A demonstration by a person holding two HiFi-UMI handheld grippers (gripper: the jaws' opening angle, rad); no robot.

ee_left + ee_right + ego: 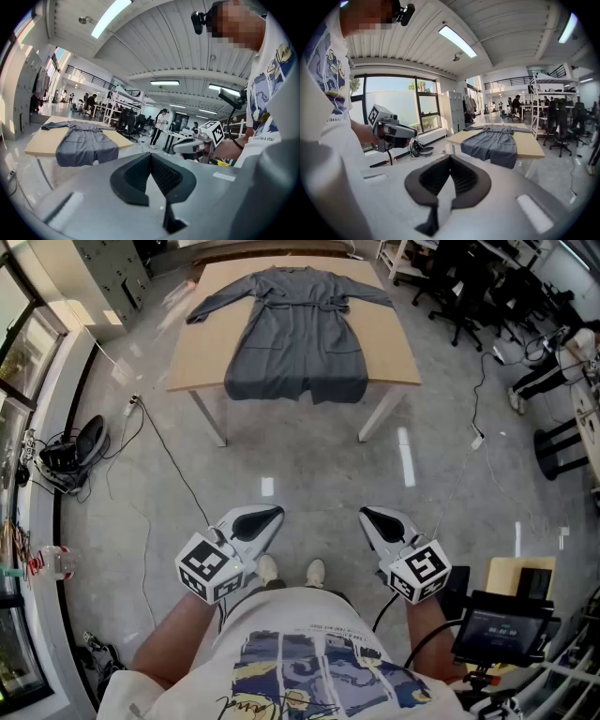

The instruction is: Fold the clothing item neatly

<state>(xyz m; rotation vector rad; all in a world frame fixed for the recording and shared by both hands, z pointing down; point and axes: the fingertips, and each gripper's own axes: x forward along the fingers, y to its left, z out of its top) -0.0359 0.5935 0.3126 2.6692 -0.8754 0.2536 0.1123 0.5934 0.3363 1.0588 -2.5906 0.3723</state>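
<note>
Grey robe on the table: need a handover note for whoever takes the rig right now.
Left claw: shut, empty, well short of the wooden table.
Right claw: shut, empty, level with the left one and just as far back.
Grey robe: spread flat on the table, sleeves out, hem hanging over the near edge.
Done: nothing folded yet.
Left: step up to the table, probably bring the sleeves in first, then fold the body.

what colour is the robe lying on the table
Plain grey, spread flat on the light wooden table. The robe shows best in the head view.
</note>
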